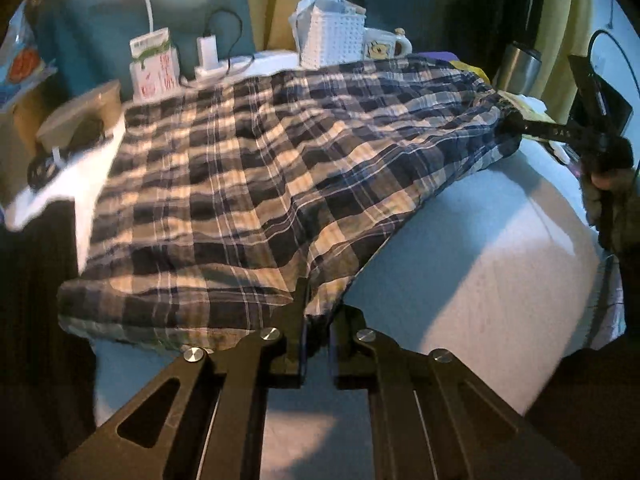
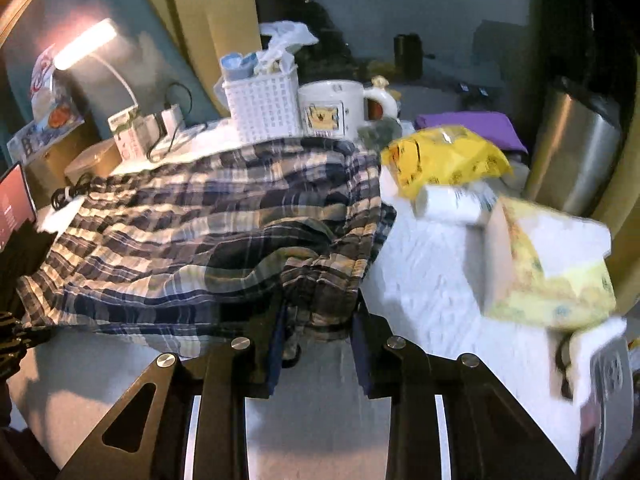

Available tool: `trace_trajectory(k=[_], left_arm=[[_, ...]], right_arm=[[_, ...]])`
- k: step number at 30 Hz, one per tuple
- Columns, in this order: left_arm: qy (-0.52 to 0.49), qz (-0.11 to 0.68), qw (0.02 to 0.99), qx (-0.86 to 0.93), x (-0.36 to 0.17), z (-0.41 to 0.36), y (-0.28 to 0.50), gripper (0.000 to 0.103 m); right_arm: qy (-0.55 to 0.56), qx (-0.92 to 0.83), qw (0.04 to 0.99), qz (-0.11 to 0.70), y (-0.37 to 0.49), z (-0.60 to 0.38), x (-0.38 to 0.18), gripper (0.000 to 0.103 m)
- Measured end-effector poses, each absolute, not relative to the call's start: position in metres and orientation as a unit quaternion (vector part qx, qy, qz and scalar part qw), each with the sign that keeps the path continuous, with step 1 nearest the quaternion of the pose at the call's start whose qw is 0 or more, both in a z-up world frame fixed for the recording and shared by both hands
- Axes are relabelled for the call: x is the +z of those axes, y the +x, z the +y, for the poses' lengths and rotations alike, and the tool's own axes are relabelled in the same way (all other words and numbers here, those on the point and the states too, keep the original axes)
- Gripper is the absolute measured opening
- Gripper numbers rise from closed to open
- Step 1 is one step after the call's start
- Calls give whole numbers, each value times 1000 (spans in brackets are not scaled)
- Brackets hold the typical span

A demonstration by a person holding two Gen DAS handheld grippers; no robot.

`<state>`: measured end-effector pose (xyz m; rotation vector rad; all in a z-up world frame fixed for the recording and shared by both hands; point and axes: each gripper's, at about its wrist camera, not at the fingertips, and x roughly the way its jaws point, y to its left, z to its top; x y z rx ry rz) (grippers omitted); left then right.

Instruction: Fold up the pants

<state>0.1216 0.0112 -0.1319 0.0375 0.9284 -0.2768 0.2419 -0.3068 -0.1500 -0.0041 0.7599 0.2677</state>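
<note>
pants (image 1: 256,176) spread on table (image 1: 480,232), mug (image 1: 384,45) at 12. l claw (image 1: 316,320) pinches the near hem, r claw (image 2: 318,320) clamps bunched waistband at 3. risk: thin bite slips w/ a fast pull, fold goes skewed.

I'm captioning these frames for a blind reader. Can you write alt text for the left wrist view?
The left gripper is shut on the near edge of plaid pants spread over a white table. At the far right the right gripper pinches the other end. Behind stand a white basket and a mug.
</note>
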Motion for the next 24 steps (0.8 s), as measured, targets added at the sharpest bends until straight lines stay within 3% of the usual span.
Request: trace_trajectory(k=[7, 8, 10, 16, 18, 24], left_arm=[[-7, 458, 877, -148, -128, 23, 96, 12], [-11, 459, 876, -149, -125, 26, 96, 13], [-20, 456, 878, -143, -119, 34, 95, 15], [-56, 405, 898, -164, -89, 45, 103, 20], [-58, 395, 900, -176, -84, 41, 111, 38], [-36, 406, 896, -173, -93, 11, 154, 39]], right_arm=[[-5, 98, 912, 399, 217, -315, -181, 31], [-1, 94, 912, 399, 215, -318, -180, 36], [-4, 68, 918, 390, 209, -326, -174, 68], [11, 66, 940, 336, 190, -340, -139, 69], [11, 86, 943, 322, 190, -332, -130, 69], [-7, 175, 930, 322, 208, -262, -130, 69]])
